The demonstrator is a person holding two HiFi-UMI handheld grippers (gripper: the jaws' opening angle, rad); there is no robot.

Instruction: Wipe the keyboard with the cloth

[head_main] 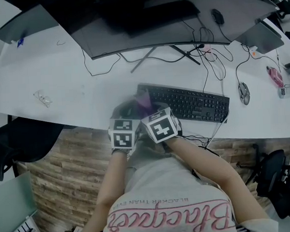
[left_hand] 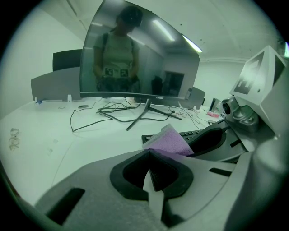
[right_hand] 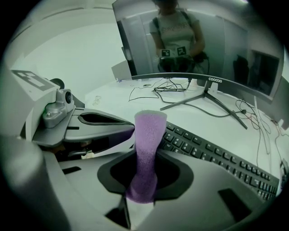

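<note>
Right gripper (right_hand: 142, 191) pinched the fuzzy purple cloth (right_hand: 148, 135) upright, left gripper (left_hand: 151, 169) with jaws pressed together beside it; cloth probably needed laying flat on the black keyboard (right_hand: 216, 160), then sweeping lightly.

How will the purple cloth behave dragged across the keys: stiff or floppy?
Probably soft but thick: the cloth stands upright from the right gripper without drooping. Its fuzzy surface likely grips rather than slips. Over the keyboard, its free end may fold.

The monitor (right_hand: 203, 49) bezel reads "coocaa"; the shirt (head_main: 165, 200) reads "BLACKER THAN".
</note>
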